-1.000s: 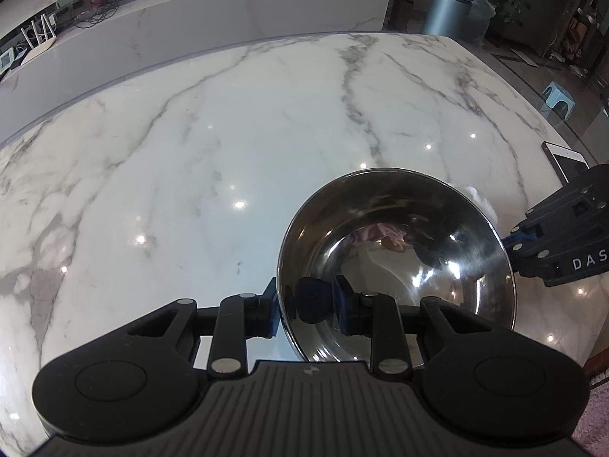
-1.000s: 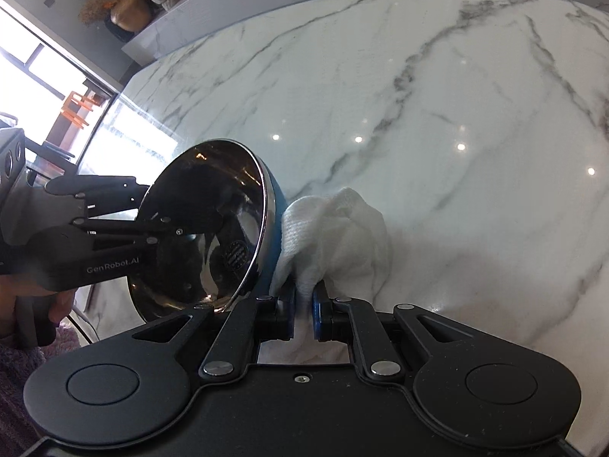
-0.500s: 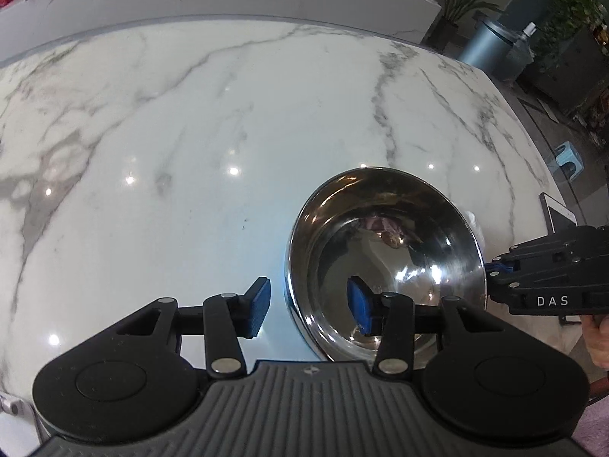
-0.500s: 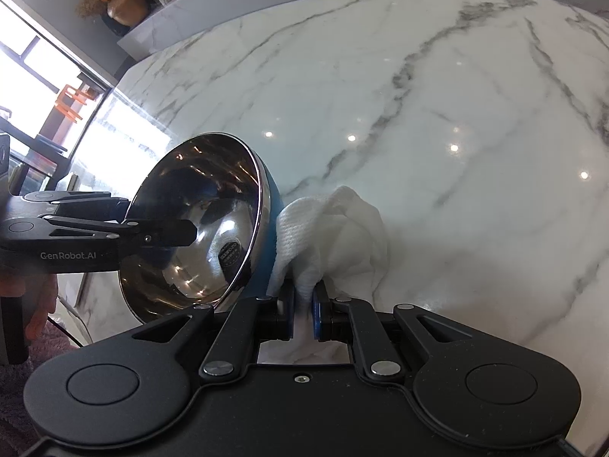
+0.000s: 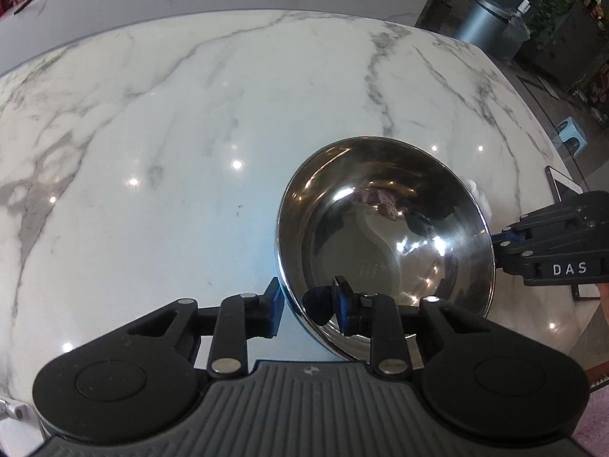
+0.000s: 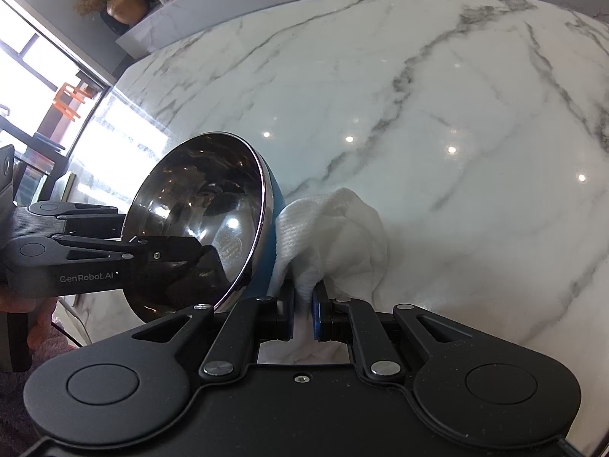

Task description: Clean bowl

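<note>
A shiny steel bowl (image 5: 384,228) with a blue outside is tilted above the marble table. My left gripper (image 5: 308,306) is shut on its near rim, one finger inside and one outside. In the right wrist view the bowl (image 6: 198,224) stands on edge at the left with the left gripper (image 6: 167,251) on its rim. My right gripper (image 6: 302,306) is shut on a white cloth (image 6: 335,228), which rests against the bowl's blue outer wall. In the left wrist view the right gripper (image 5: 502,238) sits just behind the bowl's right side.
The white marble table (image 5: 190,114) spreads far and left. A phone or tablet (image 5: 563,184) lies near its right edge. A grey bin (image 5: 483,19) and plants stand beyond the table. A window and an orange rack (image 6: 68,101) are at the left.
My left gripper opened half a second ago and has closed again on the bowl's rim. The bowl stays tilted. My right gripper keeps the cloth against the bowl's outside.
</note>
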### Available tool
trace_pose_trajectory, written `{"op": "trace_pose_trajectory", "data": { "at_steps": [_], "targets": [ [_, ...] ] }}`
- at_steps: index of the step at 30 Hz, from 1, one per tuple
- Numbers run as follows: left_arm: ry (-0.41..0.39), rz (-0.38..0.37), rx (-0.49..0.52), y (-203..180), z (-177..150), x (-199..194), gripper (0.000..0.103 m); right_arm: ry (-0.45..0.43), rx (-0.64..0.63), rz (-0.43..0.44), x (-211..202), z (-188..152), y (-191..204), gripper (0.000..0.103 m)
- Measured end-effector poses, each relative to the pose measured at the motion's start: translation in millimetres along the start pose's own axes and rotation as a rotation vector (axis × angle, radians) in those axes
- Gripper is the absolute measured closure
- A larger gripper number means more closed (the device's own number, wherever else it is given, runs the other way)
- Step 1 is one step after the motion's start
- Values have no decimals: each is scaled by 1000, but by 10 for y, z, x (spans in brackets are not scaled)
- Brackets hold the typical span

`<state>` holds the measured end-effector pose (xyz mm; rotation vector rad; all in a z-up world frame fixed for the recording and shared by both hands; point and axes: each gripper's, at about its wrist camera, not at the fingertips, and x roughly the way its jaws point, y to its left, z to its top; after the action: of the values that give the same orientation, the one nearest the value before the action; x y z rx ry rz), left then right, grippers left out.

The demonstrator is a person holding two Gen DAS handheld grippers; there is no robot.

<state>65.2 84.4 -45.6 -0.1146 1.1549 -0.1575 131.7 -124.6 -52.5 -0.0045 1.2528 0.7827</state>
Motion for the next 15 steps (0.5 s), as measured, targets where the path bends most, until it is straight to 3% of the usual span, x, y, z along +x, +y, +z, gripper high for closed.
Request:
{"op": "trace_pose_trajectory", "data": {
  "at_steps": [7,15],
  "targets": [
    [-14,22,113,-84,78,28,78,-55,-14,-10,-216,160,-8,94],
    [-18,20,133,-167,96,67,78,-76,-20,-9,-271,325,-28,95]
  ]
}}
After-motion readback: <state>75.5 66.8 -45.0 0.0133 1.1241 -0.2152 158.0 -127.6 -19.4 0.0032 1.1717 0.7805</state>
